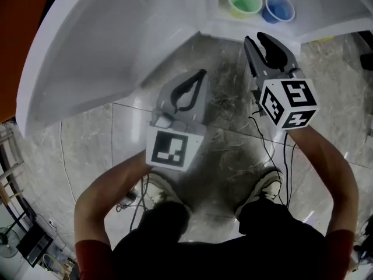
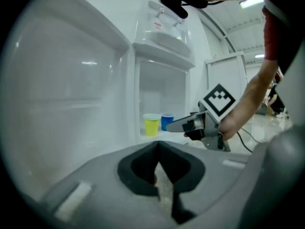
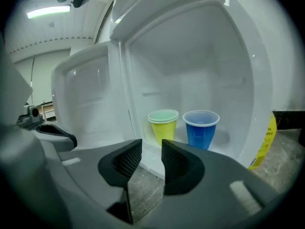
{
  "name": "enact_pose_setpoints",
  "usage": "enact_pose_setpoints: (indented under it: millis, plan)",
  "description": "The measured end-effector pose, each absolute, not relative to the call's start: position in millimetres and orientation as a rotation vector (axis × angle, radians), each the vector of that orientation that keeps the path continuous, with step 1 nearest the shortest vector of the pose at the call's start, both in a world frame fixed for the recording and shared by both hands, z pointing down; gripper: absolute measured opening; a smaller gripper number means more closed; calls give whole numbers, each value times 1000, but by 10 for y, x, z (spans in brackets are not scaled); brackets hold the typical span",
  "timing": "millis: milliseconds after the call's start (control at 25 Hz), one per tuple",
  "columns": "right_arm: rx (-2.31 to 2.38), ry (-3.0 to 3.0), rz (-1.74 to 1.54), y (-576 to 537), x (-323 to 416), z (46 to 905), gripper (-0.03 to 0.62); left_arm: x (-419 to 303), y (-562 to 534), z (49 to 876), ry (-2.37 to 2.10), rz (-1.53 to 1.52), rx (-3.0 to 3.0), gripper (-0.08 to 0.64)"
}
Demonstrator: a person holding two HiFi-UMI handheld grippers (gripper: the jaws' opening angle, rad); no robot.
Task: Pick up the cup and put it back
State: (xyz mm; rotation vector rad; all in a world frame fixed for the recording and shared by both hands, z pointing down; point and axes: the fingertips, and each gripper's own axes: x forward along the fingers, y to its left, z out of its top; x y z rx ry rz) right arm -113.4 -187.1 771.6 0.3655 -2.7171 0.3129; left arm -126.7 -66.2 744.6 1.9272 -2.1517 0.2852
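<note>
Two cups stand side by side on the floor of an open white fridge compartment: a yellow-green cup (image 1: 245, 2) (image 3: 163, 125) (image 2: 151, 125) and a blue cup (image 1: 279, 7) (image 3: 201, 129) (image 2: 167, 122) to its right. My right gripper (image 1: 255, 38) (image 3: 151, 149) hovers just in front of the compartment's lip, a short way from the cups and aimed near the yellow-green one. Its jaws stand a little apart with nothing between them. My left gripper (image 1: 202, 73) (image 2: 157, 144) hangs lower and to the left over the floor, jaws shut and empty.
The open fridge door (image 1: 105, 45) spreads out to my left, close to the left gripper. The compartment's side wall (image 3: 238, 80) curves round right of the blue cup. Black cables (image 1: 265, 150) trail over the marble floor between the person's feet.
</note>
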Motion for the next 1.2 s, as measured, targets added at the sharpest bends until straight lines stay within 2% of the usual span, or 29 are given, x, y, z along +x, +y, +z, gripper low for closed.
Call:
enact_pose_setpoints:
  millis: [320,440,720,1200]
  plan:
    - [497,-2725,368,-2142,-1417,7877,227,-1304,-639,7540,-2143,267,1903,0]
    - [534,-2714,406,-2218,-1508,7958,255,-1335,-605,7589,-2140,252,1877,0]
    - [593,-2695,424,-2332,-1666,8103,282,-1394,-550,7677,-2131,236,1850,0]
    - [648,-2708,341,-2392,-1835,8088,279,-1485,-454,7751,-2134,235,1812,0]
